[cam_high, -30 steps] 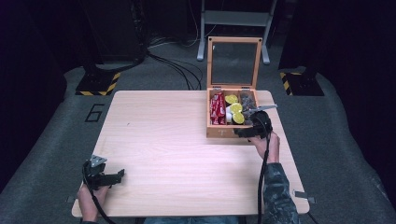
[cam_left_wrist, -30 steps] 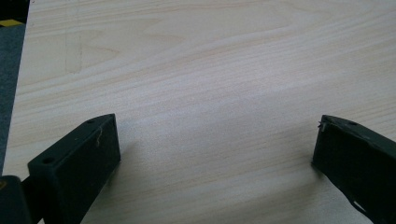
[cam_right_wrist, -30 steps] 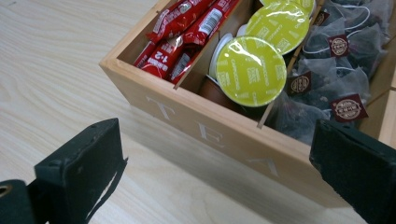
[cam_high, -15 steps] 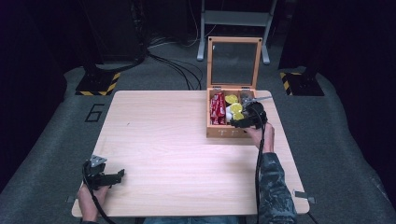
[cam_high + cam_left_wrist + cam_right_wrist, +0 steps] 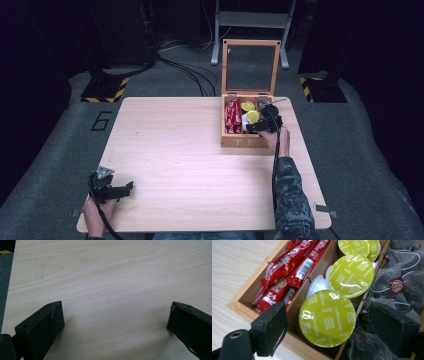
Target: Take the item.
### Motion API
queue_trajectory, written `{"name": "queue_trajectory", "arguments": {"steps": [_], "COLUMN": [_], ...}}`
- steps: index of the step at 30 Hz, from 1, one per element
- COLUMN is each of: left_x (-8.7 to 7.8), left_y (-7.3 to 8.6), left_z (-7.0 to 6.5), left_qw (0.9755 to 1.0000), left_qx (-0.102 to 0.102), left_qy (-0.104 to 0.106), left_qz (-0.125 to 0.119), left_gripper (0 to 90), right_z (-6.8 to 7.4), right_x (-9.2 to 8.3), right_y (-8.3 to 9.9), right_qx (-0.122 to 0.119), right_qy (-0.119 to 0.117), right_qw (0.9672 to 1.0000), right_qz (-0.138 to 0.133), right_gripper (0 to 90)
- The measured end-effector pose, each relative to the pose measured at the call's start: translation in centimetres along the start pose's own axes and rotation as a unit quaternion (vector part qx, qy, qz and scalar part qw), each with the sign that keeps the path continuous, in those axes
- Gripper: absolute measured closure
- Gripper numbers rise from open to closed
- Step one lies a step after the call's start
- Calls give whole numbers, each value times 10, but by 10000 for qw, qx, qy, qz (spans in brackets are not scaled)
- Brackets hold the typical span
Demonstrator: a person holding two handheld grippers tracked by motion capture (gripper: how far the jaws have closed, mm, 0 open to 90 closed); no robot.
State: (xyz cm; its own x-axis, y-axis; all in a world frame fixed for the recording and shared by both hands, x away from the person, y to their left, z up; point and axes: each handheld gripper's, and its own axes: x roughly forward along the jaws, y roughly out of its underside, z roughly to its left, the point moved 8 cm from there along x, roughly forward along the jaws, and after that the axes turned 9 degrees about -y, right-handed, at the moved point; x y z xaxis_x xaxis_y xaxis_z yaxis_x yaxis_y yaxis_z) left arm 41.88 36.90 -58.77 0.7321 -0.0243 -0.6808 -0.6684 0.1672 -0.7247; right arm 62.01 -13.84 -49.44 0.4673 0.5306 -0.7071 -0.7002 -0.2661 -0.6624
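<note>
- The nearest capsule (image 5: 327, 318), lime foil lid up, sits between the right gripper (image 5: 337, 325)'s half-spread jaws, which have just been closing and are not yet pressing it.
- It looks light, with a stiff rim and a puncturable foil; I'd pinch it by the rim.
- It lies in the wooden box (image 5: 239, 305), with red sachets (image 5: 287, 270) to one side and tea bags (image 5: 402, 277) to the other.
- The left gripper (image 5: 115, 322) stands spread over the bare table (image 5: 112, 277).

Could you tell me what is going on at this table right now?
A person works with a gripper in each hand. The right gripper is over the open wooden box, its jaws either side of the nearest green-lidded capsule; they have just been closing but do not yet press on it. Red sachets fill the compartment beside the capsules, tea bags the other. The left gripper rests open at the table's near corner, holding nothing.
</note>
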Motion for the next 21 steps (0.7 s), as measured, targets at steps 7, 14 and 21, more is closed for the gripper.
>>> {"name": "queue_trajectory", "arguments": {"steps": [7, 14, 21], "left_x": [0, 0, 0], "left_y": [0, 0, 0], "left_z": [0, 0, 0], "left_qw": [10000, 10000, 10000], "left_qx": [-2, 1, -4], "left_qy": [1, 0, -1], "left_qz": [-1, 1, -1], "left_gripper": [5, 5, 5], "right_z": [-4, -3, -3], "right_x": [6, 8, 5], "right_y": [1, 1, -2], "right_qx": [69, -4, -72], "right_qy": [-24, 106, 281], "right_qw": [9999, 9998, 9996], "right_qz": [88, 170, 12], "right_gripper": [247, 292, 372]}}
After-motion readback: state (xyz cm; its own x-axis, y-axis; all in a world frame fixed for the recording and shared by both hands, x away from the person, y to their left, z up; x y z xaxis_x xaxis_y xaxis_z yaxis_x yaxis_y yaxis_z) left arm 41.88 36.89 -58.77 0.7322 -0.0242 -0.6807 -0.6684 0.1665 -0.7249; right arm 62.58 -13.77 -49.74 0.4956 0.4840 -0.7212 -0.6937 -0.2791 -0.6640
